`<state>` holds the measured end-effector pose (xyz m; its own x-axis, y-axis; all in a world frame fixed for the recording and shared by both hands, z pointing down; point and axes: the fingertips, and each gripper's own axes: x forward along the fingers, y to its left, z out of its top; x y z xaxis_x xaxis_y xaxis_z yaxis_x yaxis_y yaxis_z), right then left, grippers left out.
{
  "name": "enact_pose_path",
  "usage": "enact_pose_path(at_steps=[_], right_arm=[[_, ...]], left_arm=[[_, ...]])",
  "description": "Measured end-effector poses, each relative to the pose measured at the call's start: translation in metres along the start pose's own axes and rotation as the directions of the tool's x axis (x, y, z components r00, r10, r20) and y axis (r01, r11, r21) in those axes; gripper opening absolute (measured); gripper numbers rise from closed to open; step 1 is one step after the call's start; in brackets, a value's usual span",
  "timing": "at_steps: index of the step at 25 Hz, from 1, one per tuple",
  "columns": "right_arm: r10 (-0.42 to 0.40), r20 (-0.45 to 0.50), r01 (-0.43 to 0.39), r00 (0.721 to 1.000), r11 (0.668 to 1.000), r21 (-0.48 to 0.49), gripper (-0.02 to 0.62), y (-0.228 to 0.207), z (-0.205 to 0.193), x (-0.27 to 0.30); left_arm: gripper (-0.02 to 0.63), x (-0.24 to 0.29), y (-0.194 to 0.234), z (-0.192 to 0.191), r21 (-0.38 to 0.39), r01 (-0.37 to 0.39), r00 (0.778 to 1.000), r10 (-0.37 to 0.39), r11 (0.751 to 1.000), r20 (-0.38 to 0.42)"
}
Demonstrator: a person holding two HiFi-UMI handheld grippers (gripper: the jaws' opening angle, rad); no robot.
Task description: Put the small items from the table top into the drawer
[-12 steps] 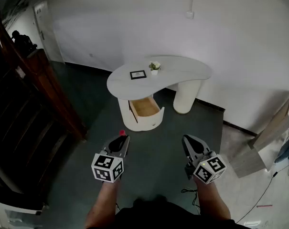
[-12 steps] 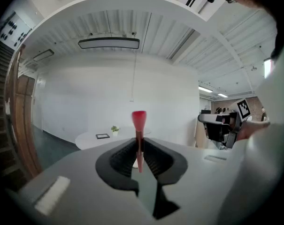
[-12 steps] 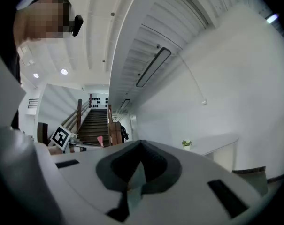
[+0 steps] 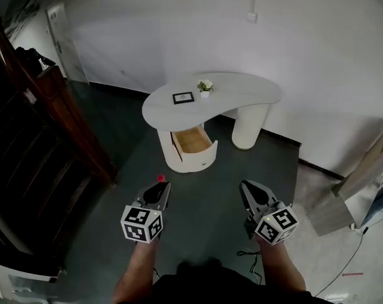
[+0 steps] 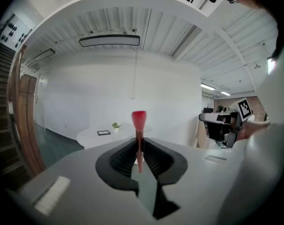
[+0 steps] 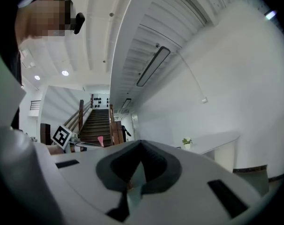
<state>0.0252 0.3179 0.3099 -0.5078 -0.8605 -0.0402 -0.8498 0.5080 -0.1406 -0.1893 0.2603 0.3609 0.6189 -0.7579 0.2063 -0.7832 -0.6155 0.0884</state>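
Note:
A white kidney-shaped table point(image 4: 242, 94) stands ahead of me on the dark floor. On it are a small black picture frame point(image 4: 183, 97) and a tiny potted plant point(image 4: 205, 87). Its wooden drawer point(image 4: 192, 140) is pulled open under the left end. My left gripper point(image 4: 159, 187) is held low, well short of the table, shut on a thin red-headed pin point(image 5: 139, 122) that sticks up from the jaws. My right gripper point(image 4: 247, 190) hovers beside it, jaws together with nothing visibly held. From the left gripper view the frame point(image 5: 103, 132) and plant point(image 5: 115, 125) look far off.
A dark wooden staircase point(image 4: 33, 138) with its railing runs along the left. A light wooden panel point(image 4: 362, 173) leans at the right, with cables point(image 4: 349, 258) on the floor near it. The white wall point(image 4: 178, 30) lies behind the table.
Both grippers and the view have shifted only slightly. The red-headed pin stays in the left jaws.

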Motion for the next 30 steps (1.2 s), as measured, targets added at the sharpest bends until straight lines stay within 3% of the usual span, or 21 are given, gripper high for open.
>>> enact_pose_path(at_steps=[9, 15, 21, 30], right_arm=[[0.020, 0.017, -0.021, 1.000, 1.000, 0.018, 0.012, -0.022, 0.003, -0.032], [0.027, -0.036, -0.025, 0.999, 0.999, 0.048, 0.012, -0.033, -0.017, -0.042], [0.024, -0.118, -0.012, 0.993, 0.994, 0.106, 0.012, -0.054, -0.051, -0.032], [0.026, -0.208, -0.007, 0.978, 0.996, 0.091, 0.012, -0.092, -0.064, 0.049]], left_arm=[[0.054, 0.008, -0.033, -0.004, 0.002, -0.019, 1.000, 0.019, 1.000, 0.000], [0.054, 0.014, -0.046, -0.016, -0.005, -0.022, 0.999, 0.022, 1.000, -0.027], [0.054, 0.042, -0.031, -0.032, -0.030, -0.024, 0.998, 0.022, 0.999, -0.061], [0.054, 0.123, 0.038, -0.038, -0.089, -0.012, 0.997, 0.005, 0.996, -0.079]])
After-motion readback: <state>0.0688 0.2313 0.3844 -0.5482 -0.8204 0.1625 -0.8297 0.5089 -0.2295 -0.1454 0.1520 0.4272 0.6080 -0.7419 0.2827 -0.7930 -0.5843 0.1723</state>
